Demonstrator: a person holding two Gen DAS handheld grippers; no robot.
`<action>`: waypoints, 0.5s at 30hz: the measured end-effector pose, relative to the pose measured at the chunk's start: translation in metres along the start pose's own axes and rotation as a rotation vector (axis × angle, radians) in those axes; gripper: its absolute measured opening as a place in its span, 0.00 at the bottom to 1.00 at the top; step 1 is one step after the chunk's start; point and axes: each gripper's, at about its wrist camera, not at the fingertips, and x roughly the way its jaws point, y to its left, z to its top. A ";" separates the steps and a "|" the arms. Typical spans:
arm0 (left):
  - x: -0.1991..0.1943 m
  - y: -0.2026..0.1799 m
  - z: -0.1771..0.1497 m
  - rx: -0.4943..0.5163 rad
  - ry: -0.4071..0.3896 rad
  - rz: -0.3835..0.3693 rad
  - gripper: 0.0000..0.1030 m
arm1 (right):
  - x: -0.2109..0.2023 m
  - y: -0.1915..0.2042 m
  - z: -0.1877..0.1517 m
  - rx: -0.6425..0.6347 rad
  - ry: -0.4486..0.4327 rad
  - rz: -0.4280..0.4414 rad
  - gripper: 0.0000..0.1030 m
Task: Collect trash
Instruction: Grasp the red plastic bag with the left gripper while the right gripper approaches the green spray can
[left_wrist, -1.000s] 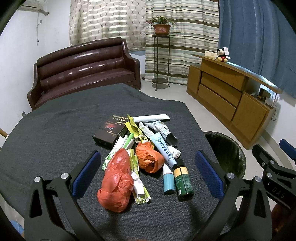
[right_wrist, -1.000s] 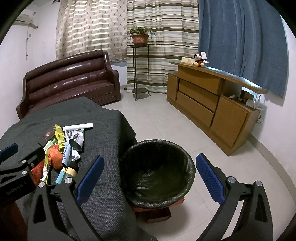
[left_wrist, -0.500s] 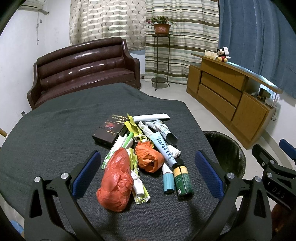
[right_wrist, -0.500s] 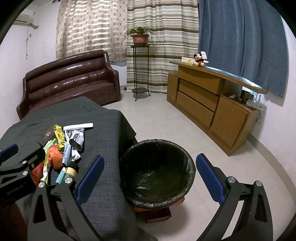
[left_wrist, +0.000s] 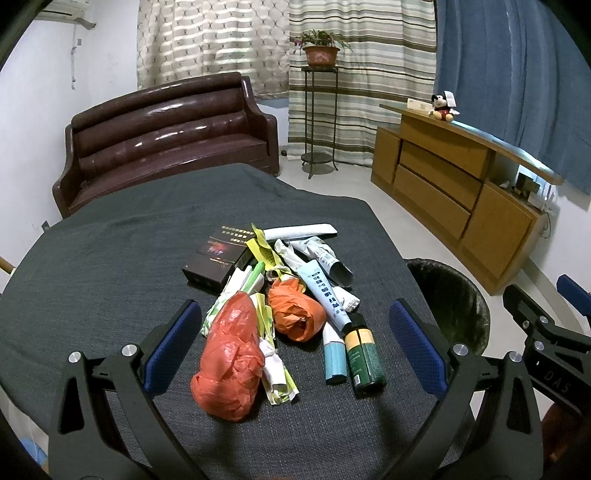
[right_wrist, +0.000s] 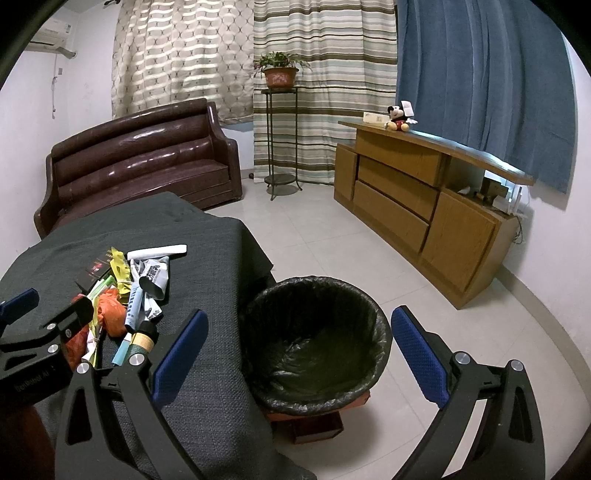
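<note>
Fingers of both the left gripper (left_wrist: 291, 339) and right gripper (right_wrist: 299, 345) gape empty; the near bag (left_wrist: 231, 363) looks light, soft, best pinched mid-bulge.

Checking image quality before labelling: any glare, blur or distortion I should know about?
Left wrist view: sharp, strong fisheye bending with dark corners, glare streaks on the sofa. Right wrist view: equally sharp and curved, the bin liner's inside dim, light sheen on its folds.

Your trash pile (left_wrist: 284, 295) lies mid-table: two crumpled orange bags (left_wrist: 231, 354), a green can (left_wrist: 364, 356) lying on its side, tubes, yellow wrappers and a dark box (left_wrist: 218, 256) at the far left. The black-lined bin (right_wrist: 314, 343) stands open on the floor, right of the table.
</note>
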 end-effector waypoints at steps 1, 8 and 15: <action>0.000 0.000 0.000 0.001 0.001 0.000 0.96 | 0.000 -0.001 0.000 0.000 0.000 -0.001 0.94; 0.003 -0.003 -0.008 0.002 0.004 0.000 0.94 | 0.002 0.001 -0.003 -0.004 0.007 0.004 0.94; 0.006 0.007 -0.016 0.003 0.021 0.011 0.88 | 0.010 0.013 -0.007 -0.012 0.014 0.011 0.93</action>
